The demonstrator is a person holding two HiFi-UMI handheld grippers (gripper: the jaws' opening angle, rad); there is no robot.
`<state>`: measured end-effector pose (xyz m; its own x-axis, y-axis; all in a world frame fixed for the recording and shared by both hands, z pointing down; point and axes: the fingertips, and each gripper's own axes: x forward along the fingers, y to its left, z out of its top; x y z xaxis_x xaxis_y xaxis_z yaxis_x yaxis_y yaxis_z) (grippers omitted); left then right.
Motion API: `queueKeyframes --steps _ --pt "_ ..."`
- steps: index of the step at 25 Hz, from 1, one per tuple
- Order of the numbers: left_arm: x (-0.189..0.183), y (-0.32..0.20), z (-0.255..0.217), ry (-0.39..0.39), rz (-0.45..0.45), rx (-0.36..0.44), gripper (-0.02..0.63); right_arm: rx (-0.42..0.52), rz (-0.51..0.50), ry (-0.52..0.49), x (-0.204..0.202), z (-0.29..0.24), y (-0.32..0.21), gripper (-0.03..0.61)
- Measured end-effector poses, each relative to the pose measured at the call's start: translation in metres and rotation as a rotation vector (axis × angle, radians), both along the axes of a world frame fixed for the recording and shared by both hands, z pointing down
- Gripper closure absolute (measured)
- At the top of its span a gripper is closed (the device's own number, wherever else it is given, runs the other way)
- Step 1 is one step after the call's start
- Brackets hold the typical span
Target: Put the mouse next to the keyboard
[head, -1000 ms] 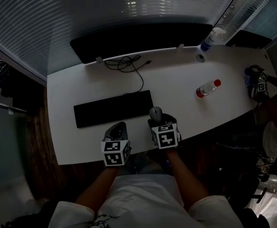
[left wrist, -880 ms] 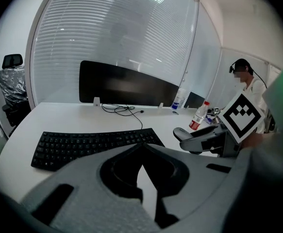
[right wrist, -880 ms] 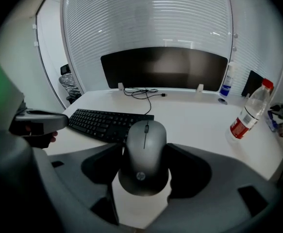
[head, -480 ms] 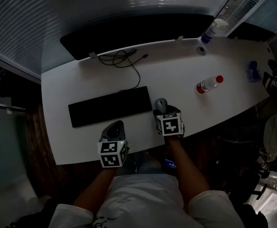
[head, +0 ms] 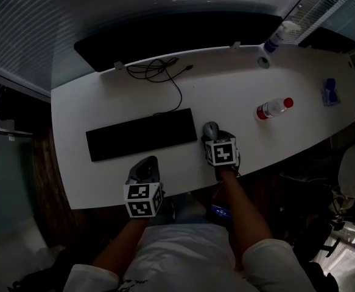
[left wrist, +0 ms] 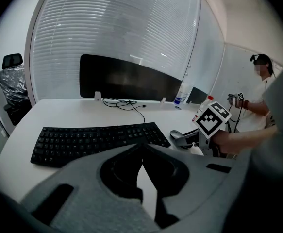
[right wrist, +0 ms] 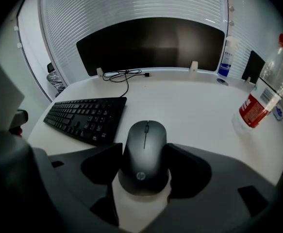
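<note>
Mouse [right wrist: 145,154] is right there between the jaws of the right gripper [head: 217,143], both jaws pressed against its sides, a firm pinch. It sits low at the surface [head: 226,90], though whether it touches down, I can't tell. It's just off the right end of the keyboard [head: 142,134], close to the front edge. The keyboard lies left of centre, its cable [head: 162,72] trailing up to a tangle at the far edge, below the dark monitor [head: 177,38]. Over on the left, the left gripper [head: 145,169] hovers at the front edge, in front of the keyboard's right half, jaw tips pressed together on nothing. Out to the right, well clear of the mouse, a red-capped bottle [head: 273,109] lies on its side.
</note>
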<state>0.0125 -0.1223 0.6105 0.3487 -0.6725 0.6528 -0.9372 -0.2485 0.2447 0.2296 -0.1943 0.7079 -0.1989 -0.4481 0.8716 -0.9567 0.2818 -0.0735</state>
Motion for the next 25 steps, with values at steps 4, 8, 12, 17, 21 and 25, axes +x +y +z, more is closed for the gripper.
queueKeyframes --steps 4,8,12,17,21,25 --pt "-0.004 0.000 0.001 -0.003 -0.007 -0.003 0.607 -0.009 0.011 0.002 0.001 0.004 -0.001 0.287" --pt "-0.007 -0.001 0.000 -0.005 -0.009 -0.003 0.608 -0.016 0.018 -0.007 0.001 0.006 0.001 0.287" --pt "-0.008 0.000 0.000 -0.006 -0.008 -0.005 0.607 -0.015 0.025 -0.003 0.005 0.009 0.002 0.287" --pt "-0.010 0.001 0.001 -0.011 -0.011 -0.011 0.608 -0.012 0.028 -0.003 0.005 0.011 0.002 0.287" --pt "-0.009 0.002 0.002 -0.009 -0.015 -0.012 0.609 0.000 0.000 -0.003 0.003 0.012 0.001 0.285" --pt "-0.007 0.003 0.001 -0.011 -0.012 -0.012 0.607 0.006 0.001 -0.002 0.002 0.012 0.001 0.285"
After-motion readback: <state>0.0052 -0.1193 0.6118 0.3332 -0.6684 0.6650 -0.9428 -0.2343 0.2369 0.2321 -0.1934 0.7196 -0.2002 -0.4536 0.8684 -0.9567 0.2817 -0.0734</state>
